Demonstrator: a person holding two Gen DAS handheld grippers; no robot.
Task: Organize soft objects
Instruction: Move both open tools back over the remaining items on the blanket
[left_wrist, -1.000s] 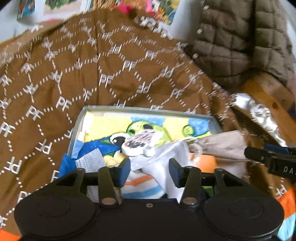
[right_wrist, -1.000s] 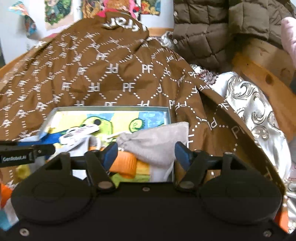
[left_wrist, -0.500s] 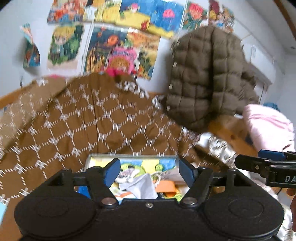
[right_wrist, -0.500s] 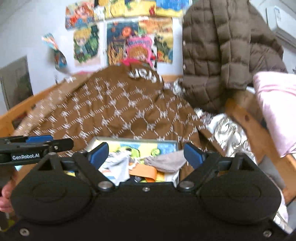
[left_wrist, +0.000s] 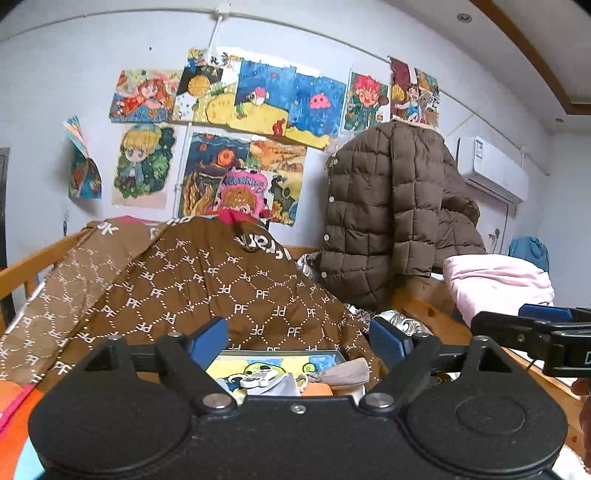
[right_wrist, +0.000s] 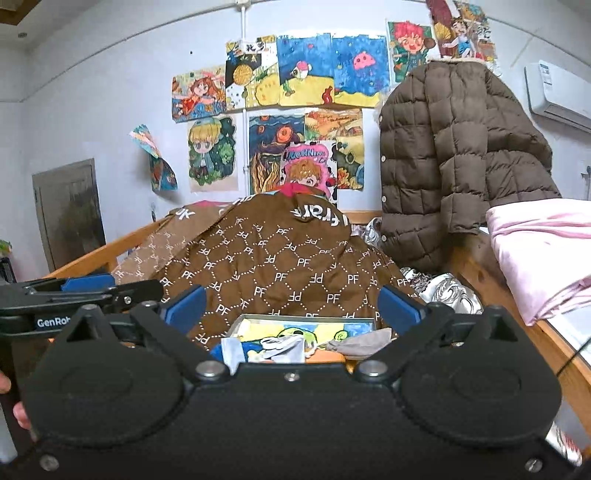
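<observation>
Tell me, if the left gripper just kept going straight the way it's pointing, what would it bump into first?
Probably the brown PF-patterned blanket heaped behind the box of soft things; the left gripper, fingers opening and empty, points slightly downward at it. Depth is hard to judge.

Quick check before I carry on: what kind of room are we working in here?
Most likely a child's bedroom. Colourful hand-drawn pictures cover the wall, a brown patterned quilt lies heaped inside a wooden bed frame, and a puffy brown coat hangs beside folded pink bedding.

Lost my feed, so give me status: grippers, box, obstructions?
Left gripper and right gripper opening, nothing between jaws. Box holds soft items on brown quilt. Nothing blocking.
</observation>
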